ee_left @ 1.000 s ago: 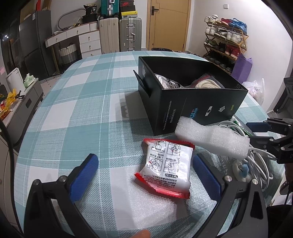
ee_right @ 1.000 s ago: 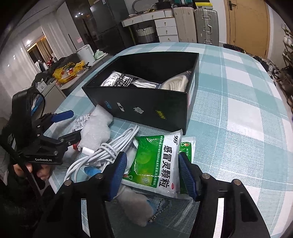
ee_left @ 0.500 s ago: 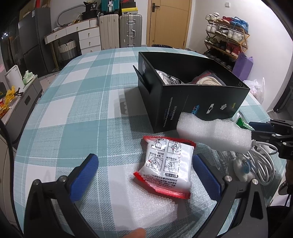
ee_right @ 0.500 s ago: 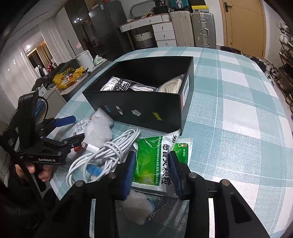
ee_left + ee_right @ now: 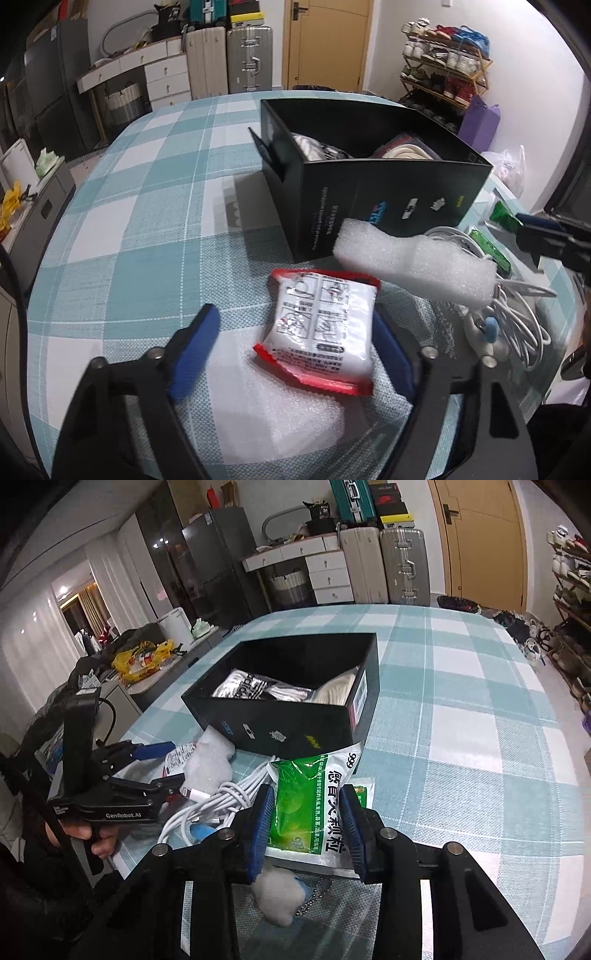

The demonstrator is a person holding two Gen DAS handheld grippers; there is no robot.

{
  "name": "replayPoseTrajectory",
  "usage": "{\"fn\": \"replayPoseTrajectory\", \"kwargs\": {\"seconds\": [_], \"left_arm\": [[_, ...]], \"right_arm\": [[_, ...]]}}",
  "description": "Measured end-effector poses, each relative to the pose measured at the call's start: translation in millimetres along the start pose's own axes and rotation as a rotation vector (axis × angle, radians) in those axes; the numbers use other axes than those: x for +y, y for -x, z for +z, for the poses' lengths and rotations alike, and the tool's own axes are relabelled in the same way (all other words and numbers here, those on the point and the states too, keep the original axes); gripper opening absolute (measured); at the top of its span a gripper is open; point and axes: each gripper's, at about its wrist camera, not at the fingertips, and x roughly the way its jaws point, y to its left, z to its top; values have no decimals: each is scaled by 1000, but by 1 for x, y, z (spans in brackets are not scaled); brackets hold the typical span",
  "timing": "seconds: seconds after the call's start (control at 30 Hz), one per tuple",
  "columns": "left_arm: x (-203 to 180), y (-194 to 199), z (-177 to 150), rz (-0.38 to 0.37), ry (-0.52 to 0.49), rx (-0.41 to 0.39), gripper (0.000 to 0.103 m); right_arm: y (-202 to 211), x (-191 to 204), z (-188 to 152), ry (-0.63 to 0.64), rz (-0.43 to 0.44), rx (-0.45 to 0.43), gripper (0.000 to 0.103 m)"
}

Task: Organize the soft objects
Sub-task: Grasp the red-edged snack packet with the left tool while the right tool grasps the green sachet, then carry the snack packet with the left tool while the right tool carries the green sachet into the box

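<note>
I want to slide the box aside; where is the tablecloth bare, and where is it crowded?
Bare: the checked tablecloth beside the black box's labelled end and beyond it towards the door. Crowded: in front of the box, with white cables, foam and packets.

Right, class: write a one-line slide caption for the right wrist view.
Right hand-held gripper pinches a green sachet near the open black box on a checked tablecloth.

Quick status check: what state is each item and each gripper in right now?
Left gripper: closing around the red-edged packet, which lies flat.
Right gripper: shut on the green medicine pouch, lifting one end.
Black box: open, partly filled.
White cable: coiled, on the table.
Foam piece: lying beside the box.
</note>
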Motion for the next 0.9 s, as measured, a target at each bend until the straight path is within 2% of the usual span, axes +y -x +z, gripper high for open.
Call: {"fn": "replayPoseTrajectory", "kwargs": {"seconds": [0.03, 0.07, 0.1, 0.17, 0.9], "left_arm": [[0, 2, -1, -7, -5, -6, 68], [-1, 3, -1, -11, -9, -10, 57], [0, 5, -2, -12, -11, -13, 51], [0, 7, -3, -21, -13, -18, 46], [7, 66, 17, -11, 26, -175, 44]], "right_arm": [[1, 0, 0, 0, -1, -6, 37], [3, 0, 0, 0, -2, -12, 37], [4, 0, 0, -1, -3, -16, 37], [8, 0, 0, -1, -5, -26, 37], [32, 14, 6, 24, -2, -123, 37]]}}
